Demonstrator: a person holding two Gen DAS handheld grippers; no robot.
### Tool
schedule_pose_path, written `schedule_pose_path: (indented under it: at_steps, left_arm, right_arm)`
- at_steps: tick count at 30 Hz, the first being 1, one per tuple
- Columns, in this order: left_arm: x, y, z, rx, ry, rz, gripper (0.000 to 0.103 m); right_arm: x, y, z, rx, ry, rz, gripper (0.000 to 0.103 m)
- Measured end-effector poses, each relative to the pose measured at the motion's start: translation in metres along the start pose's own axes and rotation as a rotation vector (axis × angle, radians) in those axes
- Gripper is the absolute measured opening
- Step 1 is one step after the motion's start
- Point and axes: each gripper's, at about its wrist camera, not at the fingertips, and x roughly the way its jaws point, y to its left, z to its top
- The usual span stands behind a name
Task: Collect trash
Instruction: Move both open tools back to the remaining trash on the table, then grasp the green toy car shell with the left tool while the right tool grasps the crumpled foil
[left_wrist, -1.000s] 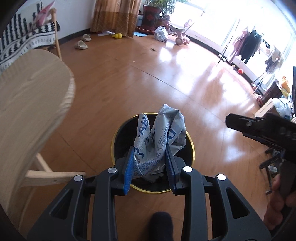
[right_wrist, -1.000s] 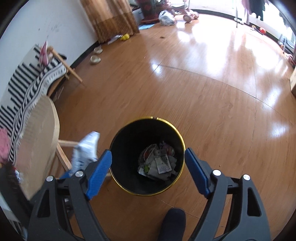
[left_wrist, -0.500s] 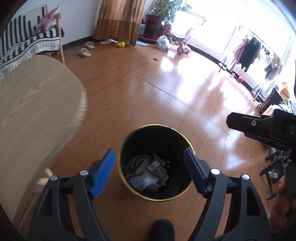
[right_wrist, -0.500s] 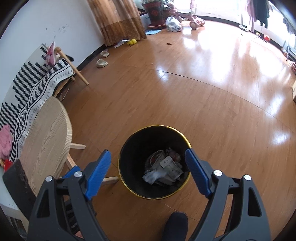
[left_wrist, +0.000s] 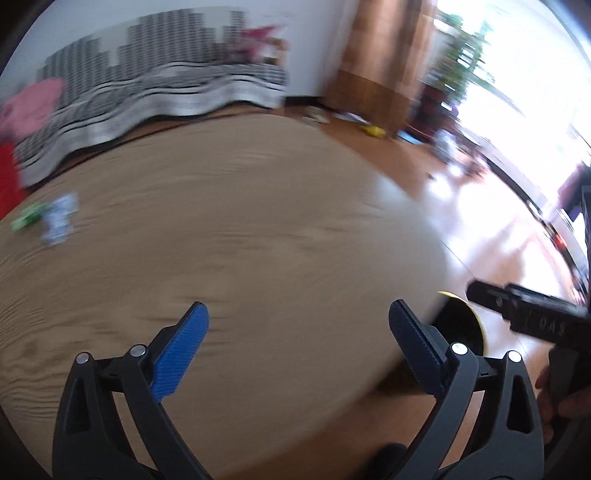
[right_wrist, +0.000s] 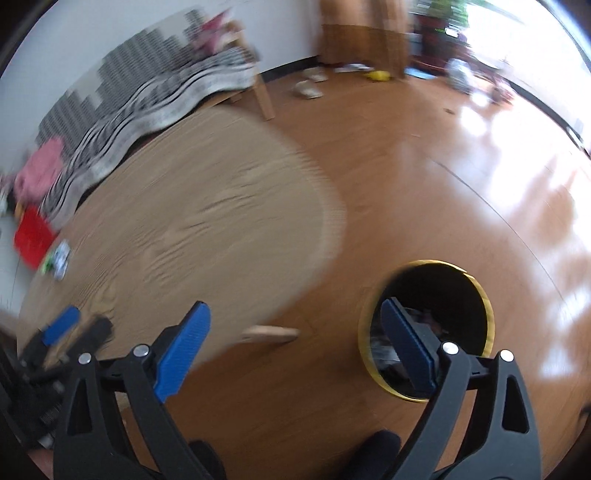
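Observation:
My left gripper (left_wrist: 297, 332) is open and empty above the round wooden table (left_wrist: 240, 240). A blurred white and green wrapper (left_wrist: 55, 218) lies at the table's far left; it also shows in the right wrist view (right_wrist: 59, 260). The black bin with a gold rim (right_wrist: 484, 306) stands on the floor right of the table and holds crumpled paper (right_wrist: 424, 321). Only its rim (left_wrist: 452, 297) shows in the left wrist view. My right gripper (right_wrist: 295, 332) is open and empty above the floor, between table and bin. The left gripper (right_wrist: 62, 328) shows at the lower left there.
A striped black and white throw (right_wrist: 147, 107) covers a seat behind the table. A red box (right_wrist: 31, 236) and a pink cloth (right_wrist: 40, 170) lie at the far left. Slippers (right_wrist: 308, 90) and a yellow toy (right_wrist: 378, 75) lie on the wooden floor by the curtain.
The left gripper let the crumpled paper drop into the bin, then both grippers swung left toward the table. Both views are now motion-blurred.

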Motion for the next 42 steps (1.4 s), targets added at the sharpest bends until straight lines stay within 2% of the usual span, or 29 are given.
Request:
schedule_pose_path:
  at_steps: [3,9,13,15,19,20,24,32,37,42]
  left_arm:
    - [-0.017,0.070,-0.001,-0.073,-0.014,0.090,0.095]
    - [-0.042,0.200,-0.018,-0.205,-0.024,0.237,0.095]
    - [-0.052,0.264,-0.029,-0.263,-0.013,0.313,0.095]
    - [-0.054,0.289,-0.033,-0.278,-0.007,0.343,0.095]
    - [-0.056,0.320,-0.042,-0.291,-0.003,0.388,0.095]
    - [-0.055,0.328,-0.044,-0.298,0.001,0.390,0.095]
    - [-0.048,0.345,-0.046,-0.298,0.011,0.394,0.095]
    - [-0.029,0.366,-0.044,-0.353,0.038,0.376,0.095]
    - [-0.016,0.373,-0.032,-0.361,0.044,0.366,0.095]
    - [0.002,0.380,0.002,-0.310,0.022,0.373,0.095]
  right_arm:
    - [0.019,0.061,0.002,-0.084,0.029,0.042,0.090]
    - [0.056,0.197,-0.015,-0.296,0.069,0.107,0.090]
    - [0.074,0.266,-0.036,-0.427,0.071,0.116,0.090]
    - [0.083,0.289,-0.044,-0.468,0.073,0.130,0.090]
    - [0.102,0.327,-0.047,-0.496,0.079,0.149,0.091]
    - [0.105,0.335,-0.047,-0.502,0.064,0.144,0.094]
    - [0.120,0.370,-0.041,-0.548,0.007,0.132,0.097]
    - [0.170,0.440,0.014,-0.539,-0.017,0.140,0.097]
    - [0.194,0.461,0.047,-0.521,-0.016,0.136,0.098]
    - [0.196,0.462,0.052,-0.540,-0.015,0.149,0.096]
